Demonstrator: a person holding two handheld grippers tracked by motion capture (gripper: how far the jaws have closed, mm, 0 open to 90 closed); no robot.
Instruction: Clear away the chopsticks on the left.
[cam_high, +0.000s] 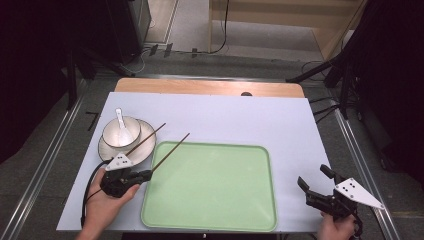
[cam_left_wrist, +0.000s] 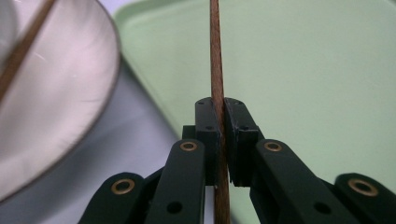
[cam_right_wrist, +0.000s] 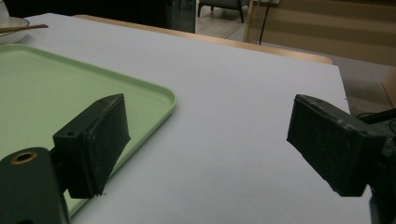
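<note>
Left tool (cam_high: 145, 175) pinching chopstick (cam_high: 171, 152), pads pressed tight on shaft. Thin, straight, reddish-brown, woody grain. Long axis slanting up-right in high view, far tip over green tray (cam_high: 210, 220) rim, near plate (cam_high: 112, 152). Second chopstick (cam_high: 146, 140) across plate, roughly parallel. Right tool (cam_high: 315, 181) spread wide, empty, above desk (cam_high: 225, 115) right of tray.

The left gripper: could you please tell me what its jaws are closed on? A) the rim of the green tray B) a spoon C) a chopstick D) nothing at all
C: in the left gripper view, the left gripper has its jaws pressed on a thin brown chopstick that runs out over the green tray.
</note>
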